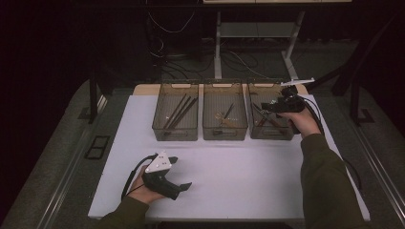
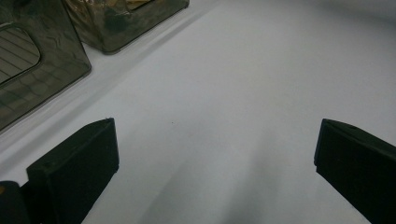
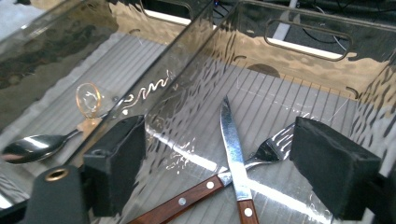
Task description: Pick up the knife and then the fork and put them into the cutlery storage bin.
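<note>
White sheeting is covering the counter (image 1: 229,176), with three smoky bins lining its far edge. Over the right bin (image 1: 270,133) the right gripper (image 1: 265,108) is hovering, jaws standing wide and gripping nothing; a knife (image 3: 233,154) and a fork (image 3: 205,189) are lying crossed on the ribbed floor below. To finish the drop cleanly, it is best lifting straight up, clear of the walls. Nearer the person, the left gripper (image 1: 184,186) is resting wide and empty. Both handles are running out of frame, and the wavy plastic is blurring the spoon (image 3: 32,148) next door.
</note>
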A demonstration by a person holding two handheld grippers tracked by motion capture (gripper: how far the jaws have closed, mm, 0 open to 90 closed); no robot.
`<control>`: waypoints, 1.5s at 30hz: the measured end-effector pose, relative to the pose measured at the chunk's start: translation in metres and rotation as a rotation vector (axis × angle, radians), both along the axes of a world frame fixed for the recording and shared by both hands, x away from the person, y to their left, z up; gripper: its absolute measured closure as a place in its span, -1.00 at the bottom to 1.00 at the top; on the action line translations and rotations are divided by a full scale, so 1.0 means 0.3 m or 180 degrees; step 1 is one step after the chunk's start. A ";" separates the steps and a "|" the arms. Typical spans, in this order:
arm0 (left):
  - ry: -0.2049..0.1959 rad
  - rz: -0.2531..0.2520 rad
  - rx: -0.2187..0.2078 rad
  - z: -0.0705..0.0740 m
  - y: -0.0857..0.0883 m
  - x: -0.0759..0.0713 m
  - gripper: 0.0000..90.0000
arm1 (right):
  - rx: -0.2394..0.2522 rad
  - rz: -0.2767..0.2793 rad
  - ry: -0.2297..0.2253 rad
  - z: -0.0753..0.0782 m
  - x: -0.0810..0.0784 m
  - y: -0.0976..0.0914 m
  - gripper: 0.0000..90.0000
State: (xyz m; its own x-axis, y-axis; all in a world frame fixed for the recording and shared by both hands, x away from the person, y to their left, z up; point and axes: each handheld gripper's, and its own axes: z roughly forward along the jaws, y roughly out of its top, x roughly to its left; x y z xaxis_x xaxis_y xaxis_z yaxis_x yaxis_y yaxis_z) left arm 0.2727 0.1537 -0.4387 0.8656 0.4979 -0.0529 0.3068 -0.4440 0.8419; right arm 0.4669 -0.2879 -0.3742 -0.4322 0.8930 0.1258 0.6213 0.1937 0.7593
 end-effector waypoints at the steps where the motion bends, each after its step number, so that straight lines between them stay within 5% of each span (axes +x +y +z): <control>1: 0.0001 0.0002 0.0000 0.000 0.000 0.000 -1.00 | 0.0017 0.0023 -0.0009 0.002 -0.008 -0.001 -0.65; 26: 0.0054 0.0002 -0.0039 0.001 0.004 -0.006 -1.00 | 0.0243 0.0470 -0.0302 -0.002 -0.271 -0.035 -0.65; 45: 0.0083 -0.0034 -0.0019 -0.001 0.005 -0.005 -1.00 | 0.0269 0.0806 -0.0405 -0.084 -0.503 -0.009 -0.66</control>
